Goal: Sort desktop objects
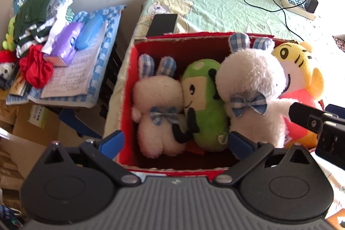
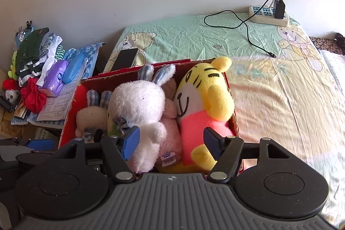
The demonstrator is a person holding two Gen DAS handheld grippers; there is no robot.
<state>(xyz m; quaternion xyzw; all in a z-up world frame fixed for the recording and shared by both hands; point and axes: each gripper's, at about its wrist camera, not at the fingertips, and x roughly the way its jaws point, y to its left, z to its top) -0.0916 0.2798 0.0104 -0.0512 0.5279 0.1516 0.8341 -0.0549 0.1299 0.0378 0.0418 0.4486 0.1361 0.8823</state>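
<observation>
Left gripper (image 1: 175, 142) and right gripper (image 2: 171, 143): jaws apart, empty, positioned at 6 o'clock of the red box (image 1: 129, 87) containing plush toys (image 1: 248, 87).

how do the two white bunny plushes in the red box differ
The big bunny is clearly larger than the small bunny. The big bunny sits toward the box's right, beside the yellow tiger; the small bunny sits at the left wall of the red box. A green plush separates them. Both have blue checked ears and bows.
</observation>
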